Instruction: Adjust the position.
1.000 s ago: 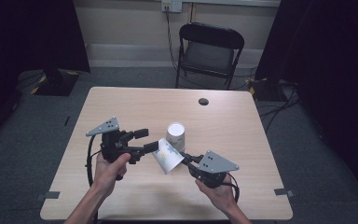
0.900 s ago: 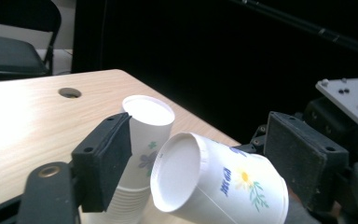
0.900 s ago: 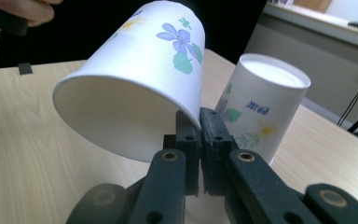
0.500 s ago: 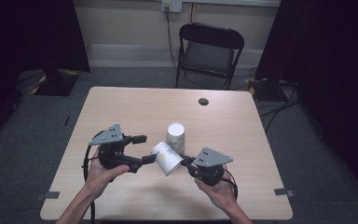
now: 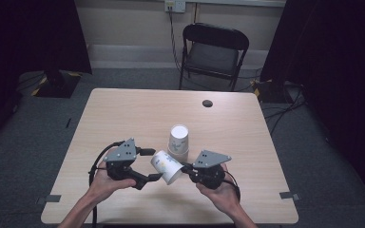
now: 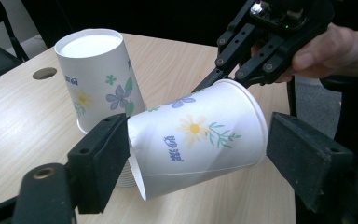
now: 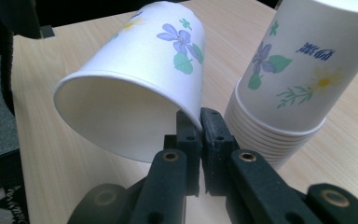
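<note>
A single paper cup [image 5: 166, 166] is held tipped on its side just in front of the stack of upside-down cups [image 5: 178, 140], which serves as the landmark here. The cup's rim is pinched by the right gripper [image 5: 186, 167], jaws clamped tight on the cup wall, as seen up close in the right gripper view, where the stack is just beside the jaws on the right. The left gripper [image 5: 153, 164] is parked on the other side of the cup, left of the stack, with its jaws spread around the cup's closed end; one pad [image 6: 103, 154] looks to be touching the bottom edge, the other pad [image 6: 307, 158] is clearly apart from the rim. A small dark hole [image 5: 207, 103] is seen in the table [image 5: 123, 114] well behind the stack.
</note>
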### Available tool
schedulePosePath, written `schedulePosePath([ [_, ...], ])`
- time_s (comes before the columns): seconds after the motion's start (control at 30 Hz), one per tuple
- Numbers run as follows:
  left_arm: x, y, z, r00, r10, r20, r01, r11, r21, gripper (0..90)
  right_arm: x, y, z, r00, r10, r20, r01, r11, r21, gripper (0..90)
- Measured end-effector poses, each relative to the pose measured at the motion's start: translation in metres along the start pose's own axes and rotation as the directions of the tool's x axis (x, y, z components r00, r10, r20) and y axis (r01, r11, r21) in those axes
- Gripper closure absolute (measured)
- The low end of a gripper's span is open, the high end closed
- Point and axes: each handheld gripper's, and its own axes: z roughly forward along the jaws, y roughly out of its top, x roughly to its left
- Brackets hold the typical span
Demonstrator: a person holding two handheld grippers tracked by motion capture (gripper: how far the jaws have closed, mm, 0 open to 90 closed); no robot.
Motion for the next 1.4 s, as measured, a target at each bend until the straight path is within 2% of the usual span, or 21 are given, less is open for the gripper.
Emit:
schedulePosePath([
  [0.07, 0.000, -0.001, 0.001, 0.9999, 0.008, -0.005, -0.008, 0.9999, 0.010, 22.6, 0.000, 0.000, 0.000, 1.0000, 0.001, -0.004, -0.001, 1.000, 0.005, 87.3],
  [0.1, -0.001, -0.002, 0.003, 0.9992, 0.037, -0.016, -0.037, 0.9990, 0.024, 22.5, 0.000, 0.000, 0.001, 0.9999, 0.004, -0.017, -0.004, 1.000, 0.017, 87.3],
  [0.13, -0.001, -0.002, 0.003, 0.9992, 0.037, -0.016, -0.037, 0.9990, 0.024, 22.6, 0.000, 0.001, 0.002, 0.9997, 0.003, -0.023, -0.002, 1.000, 0.022, 87.3],
  [0.27, -0.004, -0.006, 0.010, 0.9950, 0.096, -0.029, -0.094, 0.9928, 0.075, 19.9, 0.001, 0.003, 0.003, 0.9990, 0.004, -0.044, -0.002, 1.000, 0.031, 87.5],
  [0.33, -0.004, -0.007, 0.010, 0.9942, 0.103, -0.032, -0.100, 0.9921, 0.076, 18.8, 0.001, 0.003, 0.003, 0.9987, 0.007, -0.050, -0.005, 0.999, 0.034, 87.5],
  [0.4, -0.009, -0.009, 0.013, 0.9902, 0.133, -0.043, -0.128, 0.9863, 0.104, 17.1, 0.000, 0.005, 0.004, 0.9973, 0.017, -0.071, -0.013, 0.998, 0.057, 87.5],
  [0.43, -0.009, -0.009, 0.013, 0.9902, 0.133, -0.043, -0.128, 0.9863, 0.104, 16.9, 0.000, 0.005, 0.004, 0.9973, 0.017, -0.071, -0.013, 0.998, 0.057, 87.5],
  [0.5, -0.012, -0.010, 0.017, 0.9839, 0.171, -0.053, -0.163, 0.9770, 0.138, 16.2, -0.003, 0.006, 0.005, 0.9955, 0.024, -0.092, -0.016, 0.996, 0.085, 87.6],
  [0.57, -0.014, -0.011, 0.019, 0.9807, 0.189, -0.048, -0.180, 0.9717, 0.153, 15.5, -0.005, 0.007, 0.006, 0.9938, 0.024, -0.108, -0.012, 0.994, 0.108, 87.6],
  [0.67, -0.019, -0.012, 0.022, 0.9716, 0.233, -0.040, -0.223, 0.9584, 0.179, 16.2, -0.005, 0.007, 0.008, 0.9918, 0.015, -0.127, 0.003, 0.990, 0.143, 87.6],
  [0.73, -0.021, -0.013, 0.023, 0.9709, 0.238, -0.025, -0.230, 0.9558, 0.184, 17.1, -0.005, 0.007, 0.008, 0.9914, 0.017, -0.130, 0.003, 0.989, 0.151, 87.7],
  [0.77, -0.025, -0.014, 0.026, 0.9648, 0.263, -0.008, -0.256, 0.9448, 0.204, 18.1, -0.005, 0.006, 0.010, 0.9891, 0.017, -0.146, 0.007, 0.986, 0.164, 87.8],
  [0.83, -0.029, -0.015, 0.030, 0.9598, 0.280, 0.018, -0.277, 0.9350, 0.221, 18.4, -0.005, 0.006, 0.011, 0.9873, 0.025, -0.157, 0.003, 0.985, 0.173, 87.9],
  [0.87, -0.031, -0.016, 0.032, 0.9547, 0.297, 0.020, -0.293, 0.9263, 0.237, 18.1, -0.005, 0.006, 0.012, 0.9862, 0.029, -0.163, 0.000, 0.985, 0.175, 88.1],
  [0.97, -0.036, -0.018, 0.037, 0.9445, 0.328, 0.019, -0.321, 0.9084, 0.268, 16.6, -0.007, 0.007, 0.013, 0.9813, 0.042, -0.188, -0.007, 0.983, 0.181, 88.4],
  [1.07, -0.038, -0.019, 0.038, 0.9467, 0.322, 0.016, -0.315, 0.9135, 0.258, 15.6, -0.007, 0.007, 0.014, 0.9799, 0.046, -0.194, -0.009, 0.982, 0.187, 88.5],
  [1.1, -0.039, -0.019, 0.040, 0.9430, 0.333, 0.011, -0.323, 0.9073, 0.269, 15.5, -0.007, 0.008, 0.015, 0.9776, 0.054, -0.203, -0.015, 0.982, 0.190, 88.5],
  [1.17, -0.039, -0.020, 0.041, 0.9415, 0.337, 0.006, -0.326, 0.9052, 0.273, 15.2, -0.008, 0.008, 0.016, 0.9776, 0.060, -0.202, -0.020, 0.981, 0.193, 88.6],
  [1.23, -0.041, -0.021, 0.043, 0.9329, 0.360, -0.004, -0.343, 0.8930, 0.291, 15.5, -0.009, 0.008, 0.017, 0.9765, 0.065, -0.206, -0.024, 0.980, 0.195, 88.6],
  [1.37, -0.044, -0.023, 0.046, 0.9272, 0.374, -0.020, -0.352, 0.8883, 0.295, 16.0, -0.009, 0.009, 0.018, 0.9742, 0.073, -0.214, -0.029, 0.979, 0.202, 88.6],
  [1.4, -0.044, -0.023, 0.046, 0.9237, 0.383, -0.023, -0.358, 0.8832, 0.303, 16.0, -0.010, 0.009, 0.019, 0.9727, 0.078, -0.218, -0.033, 0.978, 0.204, 88.5],
])
